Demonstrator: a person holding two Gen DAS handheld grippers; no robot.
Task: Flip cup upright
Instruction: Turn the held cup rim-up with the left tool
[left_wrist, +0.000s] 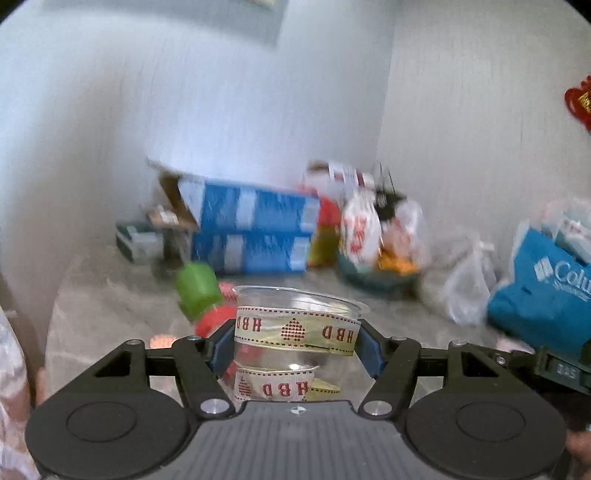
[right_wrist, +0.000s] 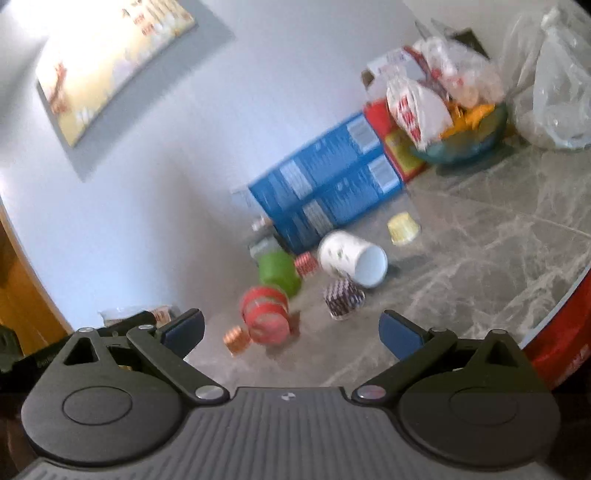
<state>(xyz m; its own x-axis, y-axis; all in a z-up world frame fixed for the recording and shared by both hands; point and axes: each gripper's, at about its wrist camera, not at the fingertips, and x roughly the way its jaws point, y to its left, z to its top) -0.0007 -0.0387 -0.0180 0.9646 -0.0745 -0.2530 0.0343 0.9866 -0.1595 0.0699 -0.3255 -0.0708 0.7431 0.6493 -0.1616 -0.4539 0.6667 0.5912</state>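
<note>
Left gripper (left_wrist: 297, 341): its two blue pads press on both sides of the clear cup (left_wrist: 297, 332). It is holding the cup tight.

Clear cup: it sits between the pads, lifted above the table (left_wrist: 110, 306). Its open rim points up, so it looks the right way up now. Ribbon with "HBD" is wrapped around it. I think it still has to be set down.

Right gripper (right_wrist: 291, 330): the blue pads are wide apart with nothing between them. It hangs over the table, holding nothing.

Other cups: in the right view a white cup (right_wrist: 351, 262) lies on its side with its mouth toward us. A green cup (right_wrist: 279, 271) and a red cup (right_wrist: 264, 317) are tipped over near it. A small dark checked cup (right_wrist: 343, 298) and a small yellow cup (right_wrist: 403, 228) sit mouth down.

Behind them: two blue boxes (right_wrist: 328, 184) by the wall, and bags (right_wrist: 417, 107) of things.

What could go wrong: the clear cup is thin plastic, so a hard squeeze could dent it. The ribbon is smooth, so the cup could slip. If it comes down tilted, or bumps the red cup nearby, it could tip over again.

Picture: it is blurry, so small things are hard to tell.
</note>
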